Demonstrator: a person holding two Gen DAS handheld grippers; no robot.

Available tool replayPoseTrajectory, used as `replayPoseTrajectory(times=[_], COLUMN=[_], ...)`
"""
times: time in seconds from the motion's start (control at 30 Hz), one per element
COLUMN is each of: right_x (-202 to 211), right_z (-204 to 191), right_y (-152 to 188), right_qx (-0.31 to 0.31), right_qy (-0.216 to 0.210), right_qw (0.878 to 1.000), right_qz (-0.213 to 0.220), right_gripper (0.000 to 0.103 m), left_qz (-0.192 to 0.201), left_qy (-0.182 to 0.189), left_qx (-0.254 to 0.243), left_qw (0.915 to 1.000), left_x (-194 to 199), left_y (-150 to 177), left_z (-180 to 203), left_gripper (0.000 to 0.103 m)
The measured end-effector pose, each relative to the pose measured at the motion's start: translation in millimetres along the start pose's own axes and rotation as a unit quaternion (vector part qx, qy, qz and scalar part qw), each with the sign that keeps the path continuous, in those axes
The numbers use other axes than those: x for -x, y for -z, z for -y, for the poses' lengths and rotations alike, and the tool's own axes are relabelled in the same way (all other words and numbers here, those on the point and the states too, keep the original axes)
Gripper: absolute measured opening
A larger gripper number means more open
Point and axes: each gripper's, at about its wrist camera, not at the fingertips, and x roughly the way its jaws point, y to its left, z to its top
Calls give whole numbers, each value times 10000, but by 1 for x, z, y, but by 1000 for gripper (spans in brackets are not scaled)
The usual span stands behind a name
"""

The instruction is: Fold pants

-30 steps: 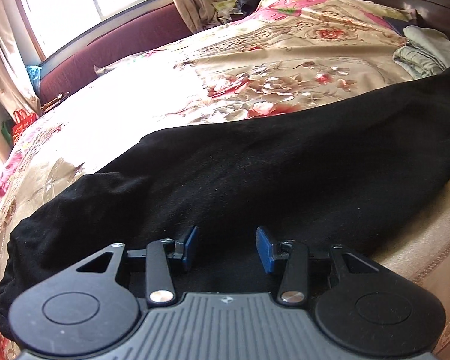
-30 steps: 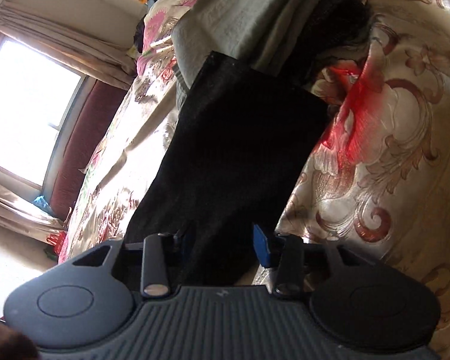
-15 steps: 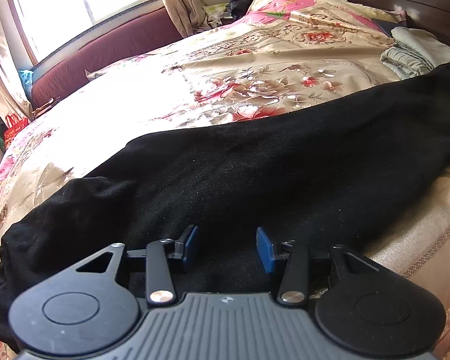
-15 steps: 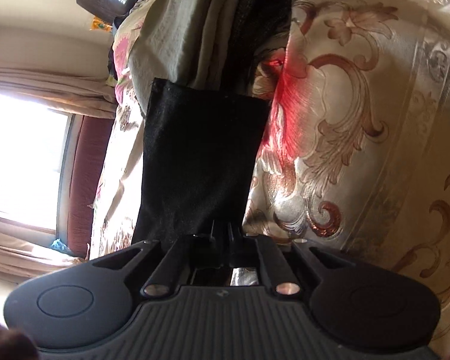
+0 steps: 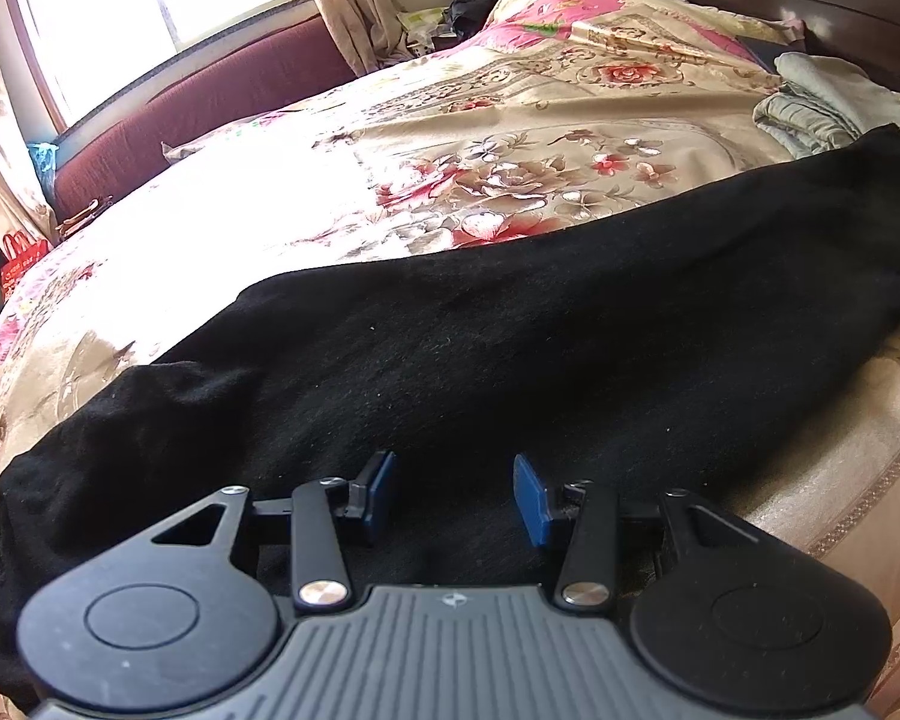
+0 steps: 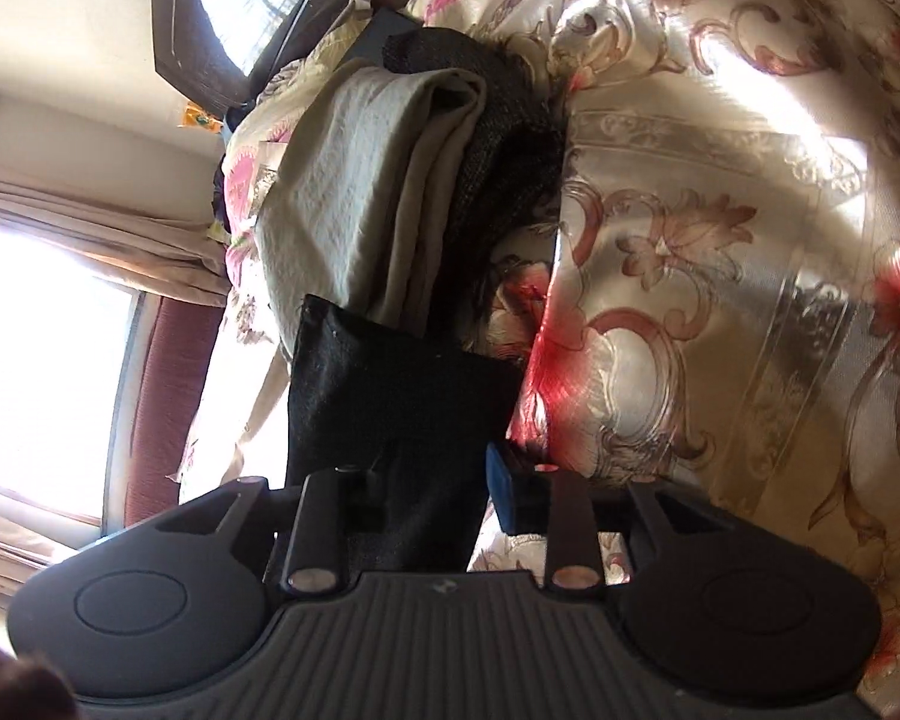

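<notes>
Pants [image 5: 510,360] run lower left to right edge, directly under left gripper [image 5: 453,498], released. Right gripper [image 6: 432,486] released, straddling the hem end.

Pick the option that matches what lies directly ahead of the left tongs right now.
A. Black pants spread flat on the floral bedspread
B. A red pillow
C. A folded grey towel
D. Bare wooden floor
A: in the left wrist view the open left tongs hover over the black pants, which stretch across the floral bedspread.
</notes>
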Motion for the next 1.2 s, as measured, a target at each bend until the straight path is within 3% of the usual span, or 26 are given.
replayPoseTrajectory(times=[0.23,0.53,0.63,0.83,1.03,1.13,1.2], right_x=[-10,-28,-18,11,20,15,0], right_z=[-4,-3,-3,-18,-1,4,10], right_y=[-8,-13,-13,-1,10,10,16], right_qx=[58,19,-187,-454,-1633,-1568,-1923], right_qy=[244,-58,-404,-1090,-1689,-1558,-1455], right_qw=[9995,9996,9990,9930,9697,9731,9658], right_qz=[173,269,41,-97,-665,-651,-953], right_gripper=[29,38,5,5,5,4,4], left_qz=[20,32,29,28,65,67,69], left_qy=[59,108,116,122,87,93,72], left_qx=[-26,-66,-54,-132,-125,-81,-89], left_qw=[10000,9999,9999,9998,9999,9999,9999], left_x=[0,-2,-2,-2,0,0,0], left_y=[-1,-5,-5,-5,-1,1,1], left_z=[1,8,7,6,4,1,0], left_gripper=[58,58,58,59,64,65,65])
